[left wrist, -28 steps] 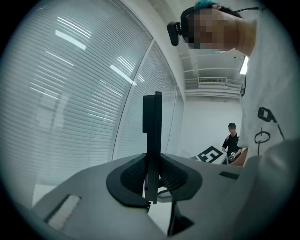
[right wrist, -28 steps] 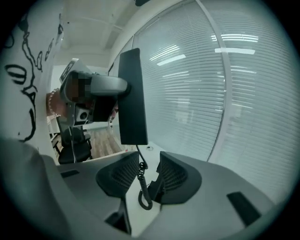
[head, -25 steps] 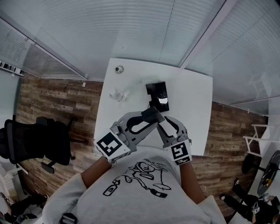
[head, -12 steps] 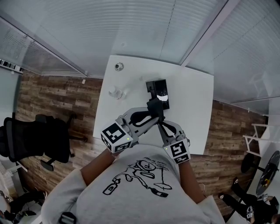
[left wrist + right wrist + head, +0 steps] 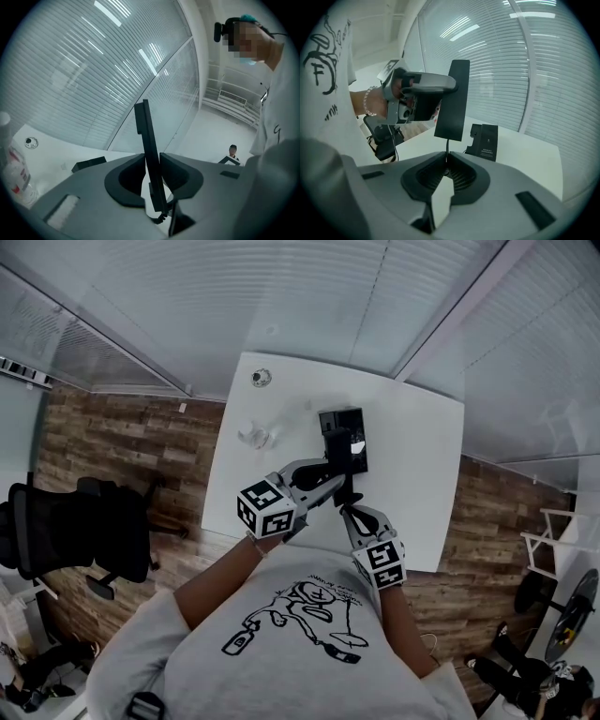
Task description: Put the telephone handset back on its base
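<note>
Clearly, the left gripper [image 5: 151, 161] was pinching the handset [image 5: 144, 131]: in its own view both dark jaws pressed against the flat sides of the thin black slab, which stood upright and edge-on between them. A coiled bit of cord [image 5: 161, 216] hung below the handset's lower end.

From the right gripper view the same handset [image 5: 453, 101] showed its broad face, held up in the air above the white table [image 5: 534, 154], with the left gripper gripping it from the side. A thin black cord [image 5: 447, 146] ran straight down from the handset's bottom edge into the right gripper [image 5: 446, 161], whose jaws were pressed together on it.

The base [image 5: 483, 139], a black block, sat on the table just past the handset and a little to its right. The handset was raised and was not seated on the base.

Seen from the head view, the two grippers met over the middle of the table [image 5: 412, 484], the left one [image 5: 330, 470] reaching in from the person's left and the right one [image 5: 349, 505] just below it, nearer the body. The handset [image 5: 337, 457] overlapped the near edge of the base [image 5: 336, 420].

Farther left on the table stood a clear bottle [image 5: 253, 437], and a small round thing [image 5: 260, 378] lay near the far corner. A black office chair [image 5: 75, 531] stood on the wooden floor, well to the left.
</note>
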The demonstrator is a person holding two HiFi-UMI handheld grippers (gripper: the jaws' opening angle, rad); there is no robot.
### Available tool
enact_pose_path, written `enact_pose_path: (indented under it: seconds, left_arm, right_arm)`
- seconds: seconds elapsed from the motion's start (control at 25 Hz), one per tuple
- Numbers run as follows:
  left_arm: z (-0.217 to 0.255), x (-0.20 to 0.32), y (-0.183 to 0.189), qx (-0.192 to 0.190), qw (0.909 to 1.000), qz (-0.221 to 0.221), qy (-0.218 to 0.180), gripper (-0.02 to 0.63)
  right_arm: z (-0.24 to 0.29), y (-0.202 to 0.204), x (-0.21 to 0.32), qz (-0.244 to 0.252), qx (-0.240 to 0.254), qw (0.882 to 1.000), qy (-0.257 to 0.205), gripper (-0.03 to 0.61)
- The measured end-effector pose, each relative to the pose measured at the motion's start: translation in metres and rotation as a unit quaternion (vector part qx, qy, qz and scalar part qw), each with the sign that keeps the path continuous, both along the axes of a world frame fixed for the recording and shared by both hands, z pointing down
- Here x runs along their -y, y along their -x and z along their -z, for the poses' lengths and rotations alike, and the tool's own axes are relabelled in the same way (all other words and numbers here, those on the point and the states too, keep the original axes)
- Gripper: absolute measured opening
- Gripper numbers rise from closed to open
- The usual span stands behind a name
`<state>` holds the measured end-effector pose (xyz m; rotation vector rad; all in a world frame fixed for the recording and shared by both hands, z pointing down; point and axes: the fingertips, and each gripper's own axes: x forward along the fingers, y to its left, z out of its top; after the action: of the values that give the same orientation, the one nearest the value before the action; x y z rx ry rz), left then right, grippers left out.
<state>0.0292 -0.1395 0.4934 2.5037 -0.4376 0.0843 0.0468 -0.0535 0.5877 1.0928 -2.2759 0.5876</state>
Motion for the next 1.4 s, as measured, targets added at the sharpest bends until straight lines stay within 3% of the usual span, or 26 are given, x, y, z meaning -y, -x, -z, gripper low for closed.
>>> enact_pose_path:
  seconds: [0.4, 0.8, 1.4]
  left_arm:
    - [-0.050, 0.018, -0.004, -0.028, 0.9969, -0.005, 0.073, 0.101]
    - [-0.100, 0.030, -0.007, -0.009, 0.9905, -0.012, 0.137, 0.112]
    - [-0.152, 0.051, -0.005, -0.060, 0.9656, 0.006, 0.253, 0.112]
  right_arm:
    - [-0.023, -0.010, 0.000, -0.042, 0.026, 0.998, 0.039, 0.017]
    - [-0.038, -0.007, 0.003, -0.046, 0.030, 0.997, 0.056, 0.017]
    - [-0.051, -0.014, 0.022, -0.073, 0.051, 0.993, 0.083, 0.017]
